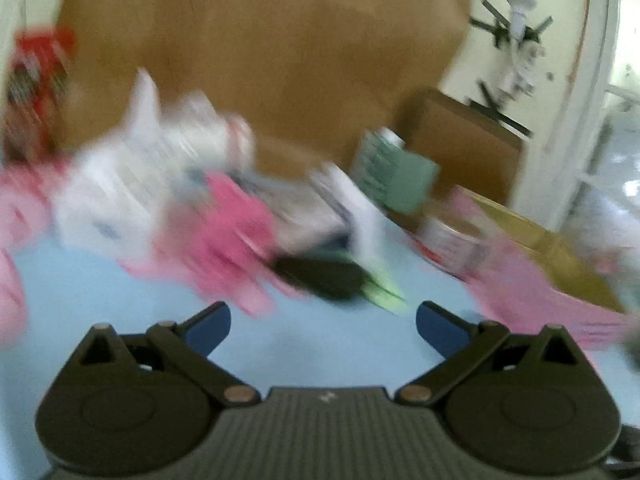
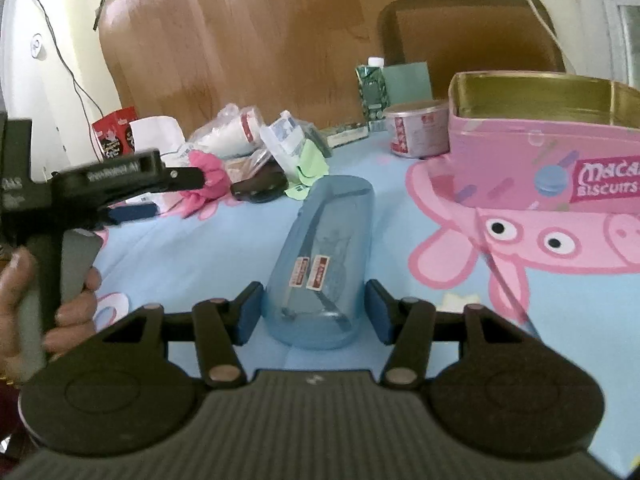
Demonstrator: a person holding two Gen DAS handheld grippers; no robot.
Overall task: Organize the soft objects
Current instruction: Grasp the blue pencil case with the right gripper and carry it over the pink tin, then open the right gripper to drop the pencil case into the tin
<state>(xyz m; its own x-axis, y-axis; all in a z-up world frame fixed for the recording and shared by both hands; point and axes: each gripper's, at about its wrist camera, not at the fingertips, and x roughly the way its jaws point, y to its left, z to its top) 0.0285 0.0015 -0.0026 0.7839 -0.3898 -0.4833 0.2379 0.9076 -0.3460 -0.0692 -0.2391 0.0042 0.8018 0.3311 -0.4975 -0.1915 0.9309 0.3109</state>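
Note:
The left wrist view is motion-blurred. My left gripper [image 1: 323,326] is open and empty above the blue sheet, with a pink cloth [image 1: 228,236] and a black case [image 1: 320,276] just ahead. In the right wrist view my right gripper [image 2: 314,316] is open, with its pads on either side of the near end of a clear blue glasses case [image 2: 324,256] lying on the sheet. I cannot tell if the pads touch it. The left gripper [image 2: 136,196] shows at the far left, near the pink cloth [image 2: 208,180], black case [image 2: 260,190] and a green cloth [image 2: 310,166].
A pink biscuit tin [image 2: 532,168], open and gold inside, stands at the right; it also shows in the left view [image 1: 532,248]. Beside it are a round tub [image 2: 418,130] and a green carton [image 2: 372,88]. Plastic bags [image 2: 240,132] and a red box [image 2: 114,132] lie at the back.

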